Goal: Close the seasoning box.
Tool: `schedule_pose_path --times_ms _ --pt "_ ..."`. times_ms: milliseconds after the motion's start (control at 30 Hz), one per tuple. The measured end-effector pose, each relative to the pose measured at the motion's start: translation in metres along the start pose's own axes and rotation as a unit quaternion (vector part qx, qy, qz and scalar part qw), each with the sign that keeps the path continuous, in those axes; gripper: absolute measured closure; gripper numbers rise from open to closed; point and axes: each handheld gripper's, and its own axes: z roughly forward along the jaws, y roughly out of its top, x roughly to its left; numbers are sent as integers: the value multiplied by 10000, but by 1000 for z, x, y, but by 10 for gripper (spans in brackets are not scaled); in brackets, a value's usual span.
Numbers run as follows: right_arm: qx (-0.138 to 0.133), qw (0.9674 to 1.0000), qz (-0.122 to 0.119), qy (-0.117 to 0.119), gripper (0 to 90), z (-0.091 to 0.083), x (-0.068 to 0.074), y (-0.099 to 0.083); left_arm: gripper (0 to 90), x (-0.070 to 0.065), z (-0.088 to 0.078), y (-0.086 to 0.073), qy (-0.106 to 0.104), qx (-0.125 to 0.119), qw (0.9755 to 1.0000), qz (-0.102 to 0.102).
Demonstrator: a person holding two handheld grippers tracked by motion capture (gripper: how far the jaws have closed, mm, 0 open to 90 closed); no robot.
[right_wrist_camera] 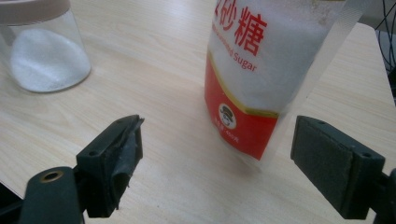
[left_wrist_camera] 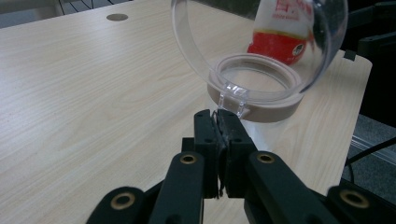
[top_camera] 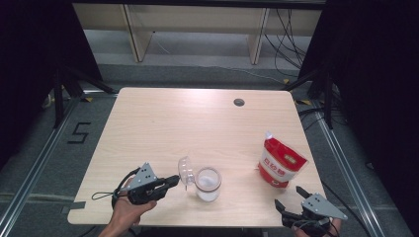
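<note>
A clear jar [top_camera: 208,185] with a beige rim [left_wrist_camera: 261,112] holds some white grains [right_wrist_camera: 46,63]. Its clear dome lid [top_camera: 186,171] stands swung open on the hinge side [left_wrist_camera: 233,93]. My left gripper [top_camera: 175,180] lies level on the table, jaws shut, with its tips [left_wrist_camera: 219,114] right at the lid's hinge tab; nothing clearly sits between them. A red and white sugar bag [top_camera: 279,163] stands at the right, its top cut open. My right gripper [top_camera: 288,196] is open just short of the bag [right_wrist_camera: 252,70], its pads apart from it.
The light wooden table [top_camera: 163,123] has a round cable hole [top_camera: 239,102] near its far edge. The right gripper hangs at the table's front right corner. Dark stands and cables lie on the floor beyond both sides.
</note>
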Motion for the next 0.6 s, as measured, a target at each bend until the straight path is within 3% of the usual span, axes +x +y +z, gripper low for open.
schedule_pose_path --times_ms 200,333,400,433,467,600 --pt "29 10000 9 23 176 1 0 0 872 -1 0 4 -28 -13 9999 -104" --pt "32 10000 44 55 176 1 1 0 878 0 1 6 -69 -25 10000 10" --pt "33 10000 51 55 176 1 1 0 881 -2 1 7 -81 -49 9999 -92" --pt "35 10000 52 54 176 1 1 0 881 -1 1 8 -97 -32 9999 24" --pt "36 10000 54 54 176 1 1 0 881 -3 2 8 -95 -54 9999 -64" --pt "36 10000 15 36 177 1 1 0 881 -5 3 12 -119 -35 9999 56"
